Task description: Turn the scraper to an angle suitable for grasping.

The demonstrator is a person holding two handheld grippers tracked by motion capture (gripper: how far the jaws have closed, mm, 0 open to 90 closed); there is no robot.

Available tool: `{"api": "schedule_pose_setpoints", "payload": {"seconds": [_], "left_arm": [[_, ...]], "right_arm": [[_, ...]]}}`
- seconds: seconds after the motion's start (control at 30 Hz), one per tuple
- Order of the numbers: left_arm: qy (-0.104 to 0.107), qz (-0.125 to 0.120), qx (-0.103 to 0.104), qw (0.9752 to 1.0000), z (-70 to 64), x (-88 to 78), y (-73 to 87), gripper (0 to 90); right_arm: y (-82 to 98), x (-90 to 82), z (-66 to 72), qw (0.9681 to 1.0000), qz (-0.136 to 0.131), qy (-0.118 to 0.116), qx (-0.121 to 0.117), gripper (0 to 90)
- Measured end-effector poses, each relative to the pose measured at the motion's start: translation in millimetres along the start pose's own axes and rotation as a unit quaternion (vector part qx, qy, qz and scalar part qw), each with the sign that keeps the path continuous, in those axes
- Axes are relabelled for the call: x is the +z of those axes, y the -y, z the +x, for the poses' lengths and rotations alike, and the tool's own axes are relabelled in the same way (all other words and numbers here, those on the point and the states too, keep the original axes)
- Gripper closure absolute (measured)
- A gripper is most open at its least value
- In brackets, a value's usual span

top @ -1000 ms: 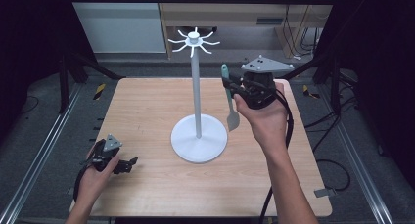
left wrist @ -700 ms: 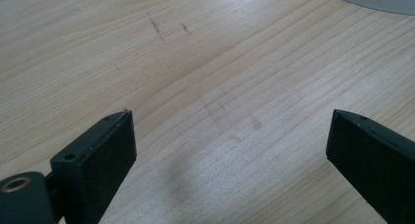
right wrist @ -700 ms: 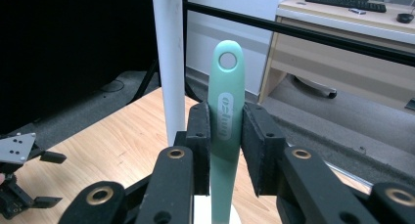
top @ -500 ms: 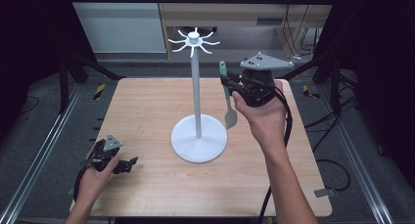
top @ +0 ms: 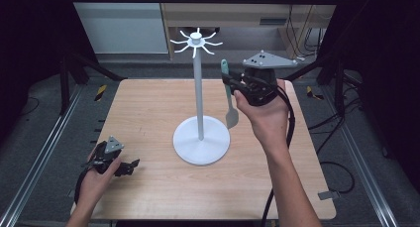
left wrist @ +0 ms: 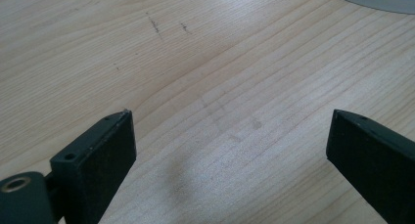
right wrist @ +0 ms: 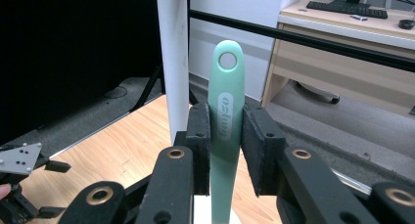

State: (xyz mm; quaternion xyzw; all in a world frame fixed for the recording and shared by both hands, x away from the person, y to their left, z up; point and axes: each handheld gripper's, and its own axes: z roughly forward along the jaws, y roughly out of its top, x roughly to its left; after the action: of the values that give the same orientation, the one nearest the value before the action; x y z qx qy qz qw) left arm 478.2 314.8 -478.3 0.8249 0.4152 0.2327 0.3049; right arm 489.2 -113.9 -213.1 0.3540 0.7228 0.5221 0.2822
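Right now my right gripper (top: 232, 83) pinches a mint-green spatula (right wrist: 226, 116) by its handle, jaws pressed on both sides, held upright near the centre of the high view, just right of the white hook stand (top: 199, 95). Its hanging hole (right wrist: 227, 60) sits at the top, and looks level with or just below the prongs (top: 196, 41). I judge the pick-up done and the hanging left: the hole is on no prong yet. My left gripper (top: 128, 166) rests spread and empty on the wooden table (top: 148, 103), lower left.
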Motion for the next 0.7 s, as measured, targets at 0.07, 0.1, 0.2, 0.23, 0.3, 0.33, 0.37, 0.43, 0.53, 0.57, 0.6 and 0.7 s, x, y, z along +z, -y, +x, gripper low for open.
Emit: {"api": "schedule_pose_setpoints", "payload": {"seconds": [0.07,0.1,0.2,0.23,0.3,0.33,0.37,0.43,0.53,0.57,0.6,0.7], "left_arm": [[0.0,0.002,0.002,1.0,0.3,-0.3,-0.1,4.1],[0.0,0.0,0.0,1.0,0.0,0.0,0.0,4.1],[0.001,0.0,0.0,1.0,-0.1,0.2,-0.1,4.1],[0.001,0.0,0.0,1.0,-0.1,0.2,-0.1,4.1],[0.0,0.001,0.001,1.0,0.3,-0.3,-0.1,4.1],[0.0,0.001,0.0,1.0,0.3,-0.2,0.0,4.1],[0.0,0.0,0.0,1.0,0.4,-0.2,0.0,4.1],[0.0,-0.001,-0.001,1.0,0.1,0.0,0.0,4.1],[0.0,-0.001,-0.001,1.0,-0.1,0.1,-0.1,4.1],[0.0,-0.002,-0.002,1.0,-0.3,0.2,-0.1,4.1],[0.0,-0.002,-0.003,1.0,-0.4,0.2,0.0,4.1],[-0.001,-0.001,-0.002,1.0,0.0,0.0,-0.1,4.1]], "right_arm": [[-1.1,1.2,0.7,1.0,0.0,-0.002,0.0,74.5],[-1.6,1.4,1.2,1.0,-0.001,-0.002,0.0,74.5],[-3.7,2.4,2.5,1.0,-0.004,-0.004,0.0,74.4],[-3.7,2.4,2.5,1.0,-0.004,-0.004,0.0,74.4],[-5.7,2.7,4.8,1.0,-0.007,-0.006,0.0,74.5],[-6.4,2.7,5.7,1.0,-0.007,-0.006,-0.001,74.4],[-7.0,2.5,6.5,0.9999,-0.008,-0.008,-0.002,74.5],[-8.2,1.9,7.8,0.9999,-0.01,-0.009,-0.002,74.4],[-9.9,0.5,9.7,0.9998,-0.014,-0.012,-0.003,74.4],[-10.1,0.2,10.0,0.9998,-0.014,-0.012,-0.003,74.4],[-10.4,-0.2,10.3,0.9998,-0.015,-0.012,-0.004,74.4],[-10.6,-1.2,10.9,0.9997,-0.018,-0.014,-0.002,74.4]]}}
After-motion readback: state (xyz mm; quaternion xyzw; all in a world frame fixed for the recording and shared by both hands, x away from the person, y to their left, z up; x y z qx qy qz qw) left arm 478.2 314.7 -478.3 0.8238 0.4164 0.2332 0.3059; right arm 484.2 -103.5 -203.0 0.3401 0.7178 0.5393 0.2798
